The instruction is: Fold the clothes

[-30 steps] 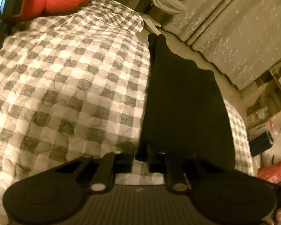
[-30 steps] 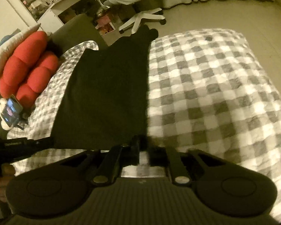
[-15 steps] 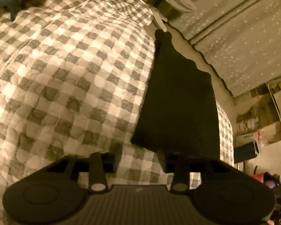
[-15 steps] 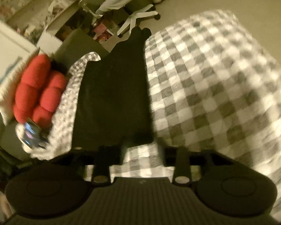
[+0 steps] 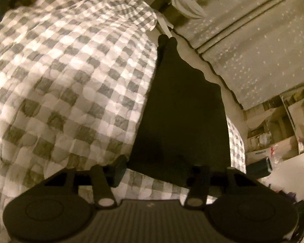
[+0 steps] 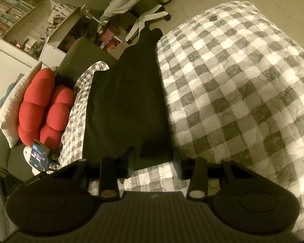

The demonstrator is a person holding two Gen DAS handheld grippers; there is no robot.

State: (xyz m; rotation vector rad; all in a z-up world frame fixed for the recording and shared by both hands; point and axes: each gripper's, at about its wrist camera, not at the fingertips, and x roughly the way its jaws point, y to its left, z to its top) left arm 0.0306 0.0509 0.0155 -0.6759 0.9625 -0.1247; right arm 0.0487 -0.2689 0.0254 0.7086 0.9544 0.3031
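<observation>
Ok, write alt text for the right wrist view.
A black garment lies flat on a grey-and-white checked quilt, with the open right gripper hovering at its near edge. A red cushion and a phone sit to the left, with shelves beyond.

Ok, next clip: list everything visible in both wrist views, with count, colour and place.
dark garment: one, black, laid flat on the bed, far end hanging over the edge
checked quilt: one, grey and white, covering the bed
cushion: one, red, lobed, far left of the right wrist view
phone: one, screen lit, below the cushion
office chair: one, white, on the floor beyond the bed
curtains: pale, dotted, upper right of the left wrist view
shelves: cluttered, upper left
left gripper: open, at the garment's near edge
right gripper: open, at the near edge
</observation>
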